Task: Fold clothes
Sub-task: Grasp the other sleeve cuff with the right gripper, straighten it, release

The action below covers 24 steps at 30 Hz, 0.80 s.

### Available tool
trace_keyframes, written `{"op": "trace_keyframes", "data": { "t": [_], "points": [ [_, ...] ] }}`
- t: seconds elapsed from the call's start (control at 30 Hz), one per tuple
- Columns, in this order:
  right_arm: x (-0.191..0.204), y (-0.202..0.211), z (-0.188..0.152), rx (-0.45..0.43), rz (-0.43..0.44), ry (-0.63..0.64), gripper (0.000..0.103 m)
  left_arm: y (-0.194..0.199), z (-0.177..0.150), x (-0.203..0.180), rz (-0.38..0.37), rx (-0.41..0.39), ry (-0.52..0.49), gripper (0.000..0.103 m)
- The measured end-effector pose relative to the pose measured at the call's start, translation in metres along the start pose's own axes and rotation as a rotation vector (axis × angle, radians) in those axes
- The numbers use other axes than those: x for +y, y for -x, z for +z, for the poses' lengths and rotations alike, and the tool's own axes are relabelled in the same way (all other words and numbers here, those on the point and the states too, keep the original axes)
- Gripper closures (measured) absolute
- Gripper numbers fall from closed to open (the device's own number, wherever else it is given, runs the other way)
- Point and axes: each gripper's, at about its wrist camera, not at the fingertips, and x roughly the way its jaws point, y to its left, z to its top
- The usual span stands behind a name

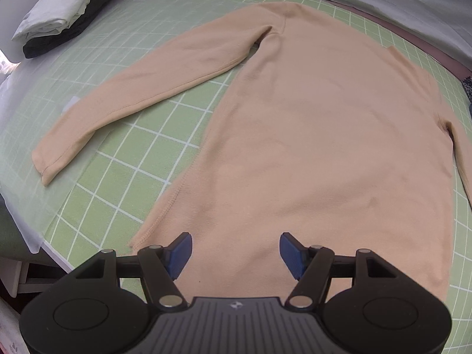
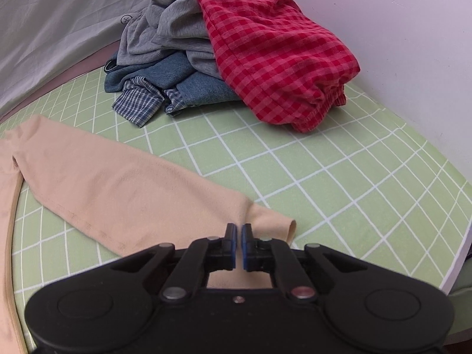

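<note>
Peach top (image 1: 309, 135) lay flat, unfolded; left gripper (image 1: 236, 253) gaped wide, holding nothing; right gripper (image 2: 239, 236) nearly closed by sleeve cuff (image 2: 271, 221), grasp unclear; unfolded pile (image 2: 236, 47) waited.

The peach shirt (image 1: 309, 135) is soft, matt, fleece-like cloth with stitched hems, lying on a smooth green mat (image 1: 141, 135) printed with white grid lines. Both the left claw (image 1: 235, 255) and the right claw (image 2: 239, 243) are matt black plastic with dull metal pivot pins and ribbed blue pads (image 1: 180, 253). Beyond lie red checked woven cloth (image 2: 271, 47), grey jersey (image 2: 165, 29), and coarse blue denim (image 2: 177, 73).
</note>
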Motion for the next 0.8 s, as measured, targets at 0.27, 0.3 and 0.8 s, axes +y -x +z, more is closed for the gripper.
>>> {"op": "trace_keyframes", "data": {
  "t": [0.27,0.3,0.8],
  "points": [
    [0.004,0.016,-0.016,0.023,-0.048,-0.036,0.099,-0.004,0.016,0.034,-0.006,-0.021,0.029,0.034],
    [0.006,0.017,-0.017,0.026,-0.059,-0.039,0.099,-0.004,0.019,0.041,-0.006,-0.028,0.038,0.032],
    [0.134,0.059,-0.030,-0.007,-0.044,0.017,0.013,-0.027,0.061,0.164,0.035,-0.060,0.142,0.017]
  ]
}}
